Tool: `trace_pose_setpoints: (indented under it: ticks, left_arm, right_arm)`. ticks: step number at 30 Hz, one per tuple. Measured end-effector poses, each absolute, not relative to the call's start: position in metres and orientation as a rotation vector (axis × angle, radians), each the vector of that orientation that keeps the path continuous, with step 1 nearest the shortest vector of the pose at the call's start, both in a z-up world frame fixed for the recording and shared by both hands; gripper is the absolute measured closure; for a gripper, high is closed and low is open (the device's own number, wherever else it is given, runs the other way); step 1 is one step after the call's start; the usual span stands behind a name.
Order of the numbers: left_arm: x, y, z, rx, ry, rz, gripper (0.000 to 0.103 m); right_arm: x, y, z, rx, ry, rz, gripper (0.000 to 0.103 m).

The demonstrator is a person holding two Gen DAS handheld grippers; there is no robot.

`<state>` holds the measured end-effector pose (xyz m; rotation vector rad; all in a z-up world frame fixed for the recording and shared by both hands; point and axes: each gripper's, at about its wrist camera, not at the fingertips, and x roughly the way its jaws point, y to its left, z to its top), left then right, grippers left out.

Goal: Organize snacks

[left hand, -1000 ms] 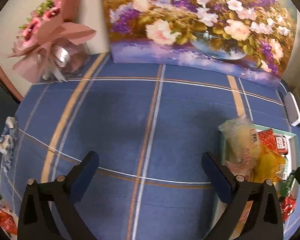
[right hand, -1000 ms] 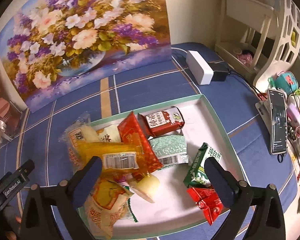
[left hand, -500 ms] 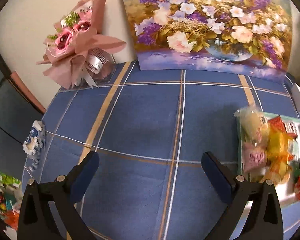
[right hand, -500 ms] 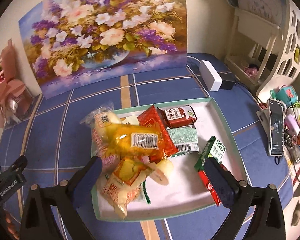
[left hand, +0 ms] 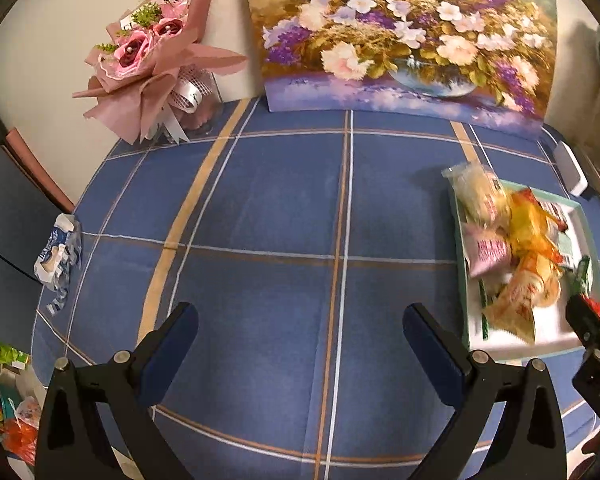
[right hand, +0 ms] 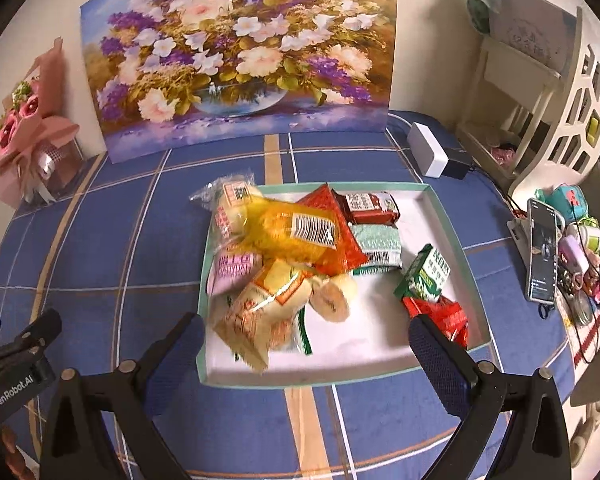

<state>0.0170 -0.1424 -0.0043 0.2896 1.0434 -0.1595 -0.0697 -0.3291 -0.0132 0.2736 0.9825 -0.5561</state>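
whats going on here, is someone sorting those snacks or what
A person holds a two-finger gripper in each hand over a blue plaid tablecloth. Both the left gripper and the right gripper are open and hold nothing. The snacks sit piled in a shallow tray in front of the right gripper: a yellow bag on top, a green carton and a red packet apart to the right. The left gripper faces bare cloth beside the tray. No snack is gripped at this moment.
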Motion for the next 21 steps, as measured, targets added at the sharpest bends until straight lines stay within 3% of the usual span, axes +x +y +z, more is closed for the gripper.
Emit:
trace_pose_setpoints:
  ticks: [21]
  left_arm:
    - [0.007,-0.130,-0.018,0.258,1.099,-0.187,0.001]
  right_arm:
    - [-0.076,-0.316,-0.023,0.253,1.010,-0.533,0.000]
